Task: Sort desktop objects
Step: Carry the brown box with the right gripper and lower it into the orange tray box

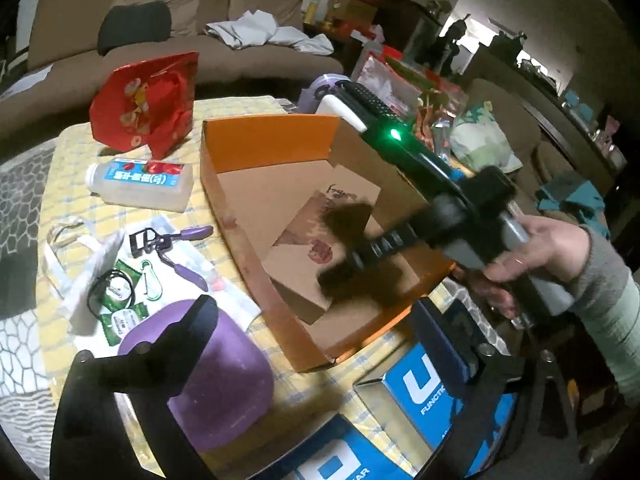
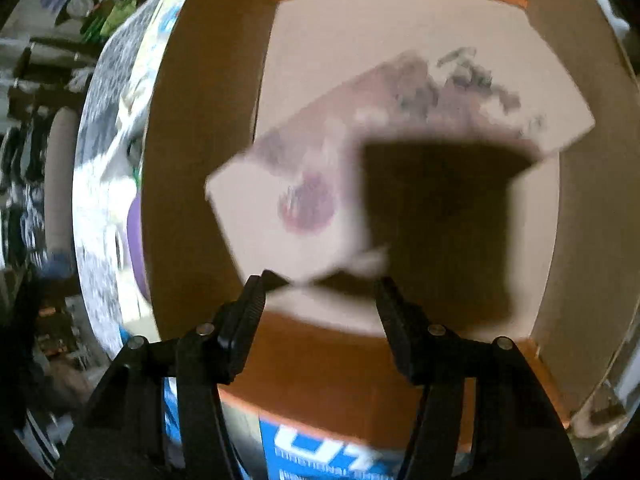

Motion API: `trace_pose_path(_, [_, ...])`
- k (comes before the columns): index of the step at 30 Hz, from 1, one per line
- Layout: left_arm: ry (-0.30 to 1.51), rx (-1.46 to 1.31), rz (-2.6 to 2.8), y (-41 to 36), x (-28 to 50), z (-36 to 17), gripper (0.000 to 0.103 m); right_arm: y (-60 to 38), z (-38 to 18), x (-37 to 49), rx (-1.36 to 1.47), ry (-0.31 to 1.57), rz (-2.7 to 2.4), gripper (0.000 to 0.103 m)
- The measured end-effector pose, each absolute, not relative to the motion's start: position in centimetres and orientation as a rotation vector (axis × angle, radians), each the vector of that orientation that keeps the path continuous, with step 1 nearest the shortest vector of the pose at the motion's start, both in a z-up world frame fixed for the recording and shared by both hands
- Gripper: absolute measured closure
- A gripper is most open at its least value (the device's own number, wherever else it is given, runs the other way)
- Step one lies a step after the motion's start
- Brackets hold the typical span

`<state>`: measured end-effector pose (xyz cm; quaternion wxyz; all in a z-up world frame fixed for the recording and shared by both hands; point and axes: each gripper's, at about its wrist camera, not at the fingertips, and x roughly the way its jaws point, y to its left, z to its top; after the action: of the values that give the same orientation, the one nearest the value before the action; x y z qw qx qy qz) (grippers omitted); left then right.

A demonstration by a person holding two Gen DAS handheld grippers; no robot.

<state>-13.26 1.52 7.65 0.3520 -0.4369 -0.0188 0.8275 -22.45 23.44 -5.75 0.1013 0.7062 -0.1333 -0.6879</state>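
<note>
Right tongs (image 2: 320, 284) hang spread apart above the orange box (image 1: 256, 142), grasping nothing; a brown paper packet (image 1: 320, 240) lies inside it. Left tongs (image 1: 316, 312) are also spread, over a purple cap (image 1: 224, 380) on the desk (image 1: 72, 184).
</note>
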Motion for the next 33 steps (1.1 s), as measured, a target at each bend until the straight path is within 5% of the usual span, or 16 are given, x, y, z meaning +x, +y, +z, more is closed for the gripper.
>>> trace_pose_path(10, [-0.017, -1.144, 2.094, 3.5, -14.2, 6.7, 0.003, 28.7, -7.1, -25.4, 1.931, -0.949, -2.073, 0.044])
trace_pose_path(19, [-0.006, -1.148, 2.062, 2.9, -13.7, 5.7, 0.003, 25.0, -7.5, -22.9, 2.057, -0.775, -1.773, 0.041])
trace_pose_path(23, [-0.018, -1.141, 2.059, 2.6, -13.1, 5.8, 0.003, 24.8, -6.2, -22.4, 1.943, -0.904, -1.738, 0.037])
trace_pose_path(25, [-0.007, -1.134, 2.048, 2.7, -12.9, 6.0, 0.003, 25.0, -4.3, -22.3, 1.964, -0.719, -1.781, 0.039])
trace_pose_path(28, [0.090, -1.116, 2.051, 3.5, -12.7, 6.8, 0.003, 24.3, 0.8, -22.0, 1.925, -0.054, -2.054, 0.036])
trace_pose_path(30, [0.249, -1.093, 2.065, 5.1, -13.0, 7.5, 0.002, 25.0, 4.0, -22.1, 1.809, 0.283, -2.182, 0.021])
trace_pose_path(31, [0.371, -1.081, 2.074, 6.5, -13.4, 7.9, 0.002, 26.0, 5.2, -22.5, 1.803, 0.372, -2.236, 0.010])
trace_pose_path(33, [0.506, -1.073, 2.061, 9.0, -14.7, 8.5, 0.002, 27.2, 7.2, -23.3, 1.891, 0.249, -2.275, 0.010])
